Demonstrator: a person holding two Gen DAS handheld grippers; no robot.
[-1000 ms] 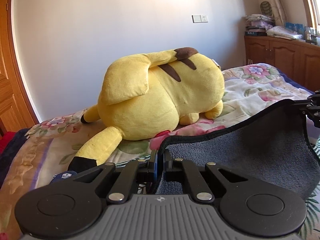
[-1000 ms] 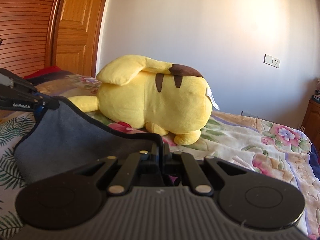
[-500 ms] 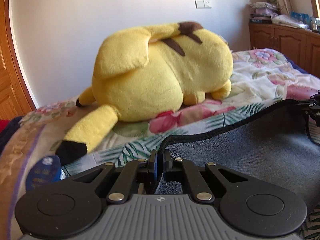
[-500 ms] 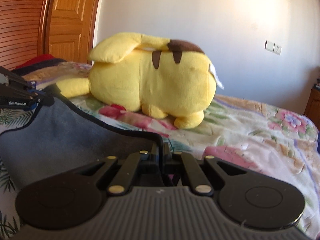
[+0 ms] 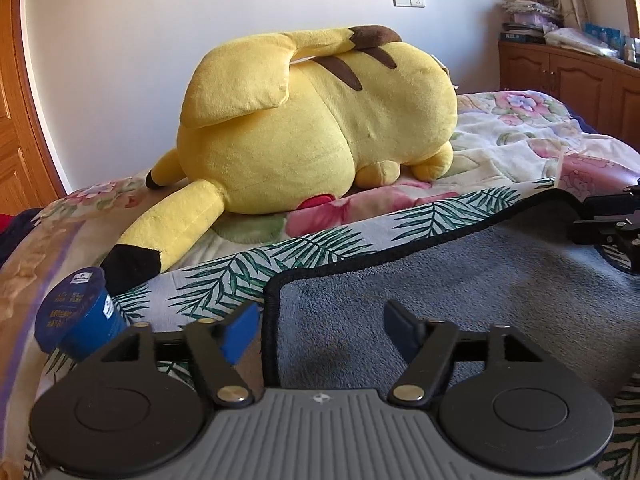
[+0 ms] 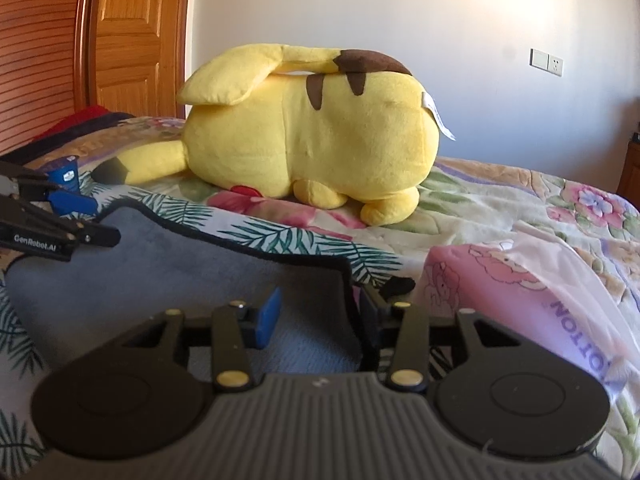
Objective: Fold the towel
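A grey towel (image 5: 460, 280) with black trim lies on the leaf-print sheet of the bed. My left gripper (image 5: 320, 322) hovers over its far left corner. The jaws are opening, and the corner lies loose between the blue pads (image 5: 240, 330), which do not press on it. In the right wrist view the same towel (image 6: 200, 272) spreads to the left. My right gripper (image 6: 320, 314) is at its far right corner, its jaws also opening. The trim runs close to the right finger, and nothing is clamped. Each gripper shows in the other's view: the right gripper (image 5: 580, 216) and the left gripper (image 6: 106, 220).
A big yellow plush toy (image 5: 320, 128) lies on the floral blanket just beyond the towel. A blue cup (image 5: 76, 316) lies tipped at the left gripper's left. A pink plastic pack (image 6: 520, 300) lies right of the right gripper. A wooden cabinet (image 5: 580, 76) stands far right.
Both grippers sank toward the bed with the towel's edge. Both then went from shut on the corners to open, and the corners now lie loose on the towel.
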